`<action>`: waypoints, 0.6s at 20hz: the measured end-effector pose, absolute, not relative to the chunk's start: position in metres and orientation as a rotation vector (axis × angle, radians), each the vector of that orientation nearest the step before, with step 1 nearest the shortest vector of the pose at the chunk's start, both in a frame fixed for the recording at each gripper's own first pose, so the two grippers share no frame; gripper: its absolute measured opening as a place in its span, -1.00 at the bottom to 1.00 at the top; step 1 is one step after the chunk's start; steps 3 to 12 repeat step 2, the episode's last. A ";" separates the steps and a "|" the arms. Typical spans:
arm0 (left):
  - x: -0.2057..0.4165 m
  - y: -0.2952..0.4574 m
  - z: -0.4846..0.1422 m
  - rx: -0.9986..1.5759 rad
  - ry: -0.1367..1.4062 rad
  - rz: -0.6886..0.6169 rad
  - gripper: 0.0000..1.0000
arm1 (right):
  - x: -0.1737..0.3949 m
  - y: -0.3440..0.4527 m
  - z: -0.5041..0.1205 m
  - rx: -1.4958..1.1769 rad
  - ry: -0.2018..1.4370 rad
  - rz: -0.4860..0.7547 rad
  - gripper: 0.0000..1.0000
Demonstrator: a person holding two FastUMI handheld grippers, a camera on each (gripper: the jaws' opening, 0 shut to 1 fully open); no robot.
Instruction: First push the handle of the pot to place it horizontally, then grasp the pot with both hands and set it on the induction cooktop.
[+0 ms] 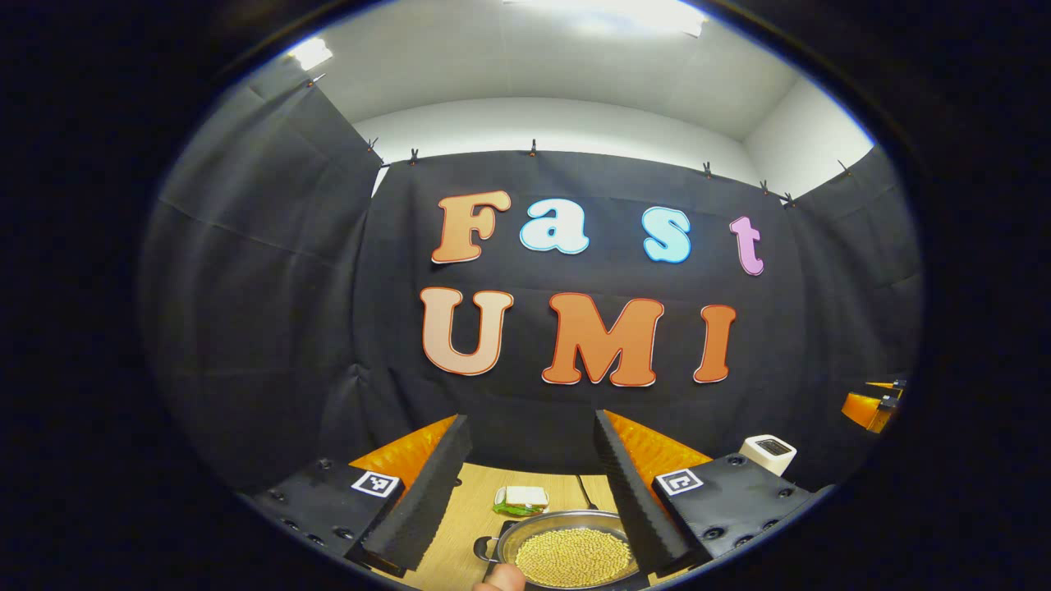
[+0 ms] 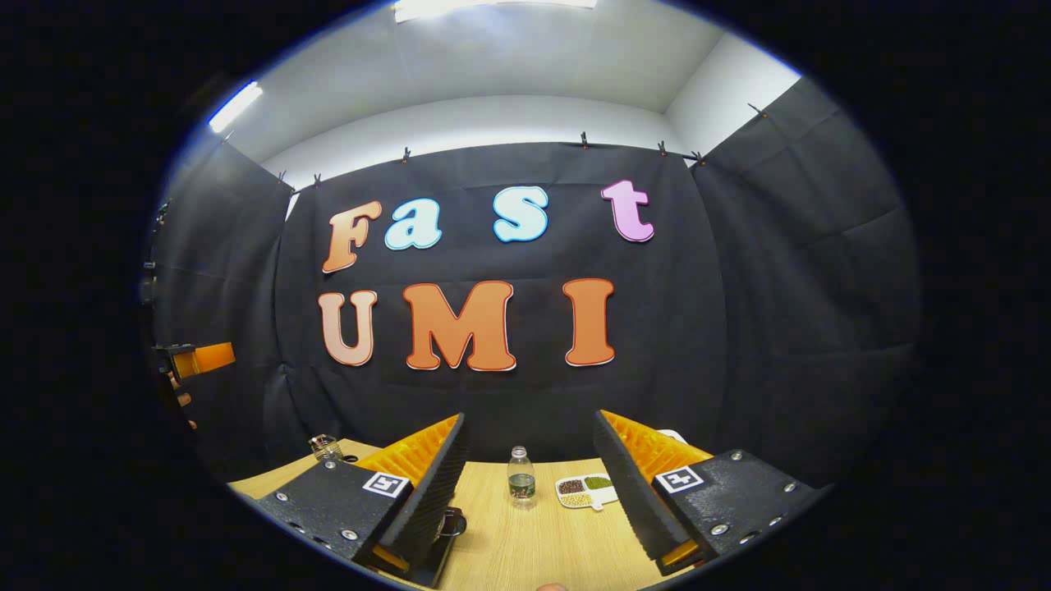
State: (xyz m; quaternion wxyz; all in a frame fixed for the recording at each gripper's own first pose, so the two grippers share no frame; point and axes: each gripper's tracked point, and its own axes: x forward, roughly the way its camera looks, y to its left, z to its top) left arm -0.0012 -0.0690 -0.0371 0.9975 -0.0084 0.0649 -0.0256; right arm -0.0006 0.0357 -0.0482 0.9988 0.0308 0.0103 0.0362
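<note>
You have a light wooden table (image 2: 534, 542) before you; take the clear water bottle (image 2: 520, 477) standing upright on it as your marker; just to its right lies a white divided dish (image 2: 586, 491) with dark, green and pale contents in separate sections; well to its left, near the table's far corner, stands a small glass object (image 2: 326, 447). In the left gripper view you see a white and green packet (image 1: 520, 500) and a white box (image 1: 768, 453) by the wall.

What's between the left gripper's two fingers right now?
In the left gripper view, the open left gripper frames the pot of yellow grains, with bare wooden table and a small white-and-green item beyond it.
</note>
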 end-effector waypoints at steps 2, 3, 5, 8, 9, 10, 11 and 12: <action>0.001 -0.073 -0.040 -0.027 0.144 -0.059 0.99 | 0.001 0.032 -0.050 0.063 0.021 0.067 0.87; 0.001 -0.073 -0.040 -0.027 0.144 -0.059 0.99 | 0.001 0.032 -0.050 0.063 0.021 0.067 0.87; 0.001 -0.073 -0.040 -0.027 0.144 -0.059 0.99 | 0.001 0.032 -0.050 0.063 0.021 0.067 0.87; 0.001 -0.073 -0.040 -0.027 0.144 -0.059 0.99 | 0.001 0.032 -0.050 0.063 0.021 0.067 0.87; 0.001 -0.073 -0.040 -0.027 0.144 -0.059 0.99 | 0.001 0.032 -0.050 0.063 0.021 0.067 0.87; 0.001 -0.073 -0.040 -0.027 0.144 -0.059 0.99 | 0.001 0.032 -0.050 0.063 0.021 0.067 0.87; 0.001 -0.073 -0.040 -0.027 0.144 -0.059 0.99 | 0.001 0.032 -0.050 0.063 0.021 0.067 0.87; 0.001 -0.073 -0.040 -0.027 0.144 -0.059 0.99 | 0.001 0.032 -0.050 0.063 0.021 0.067 0.87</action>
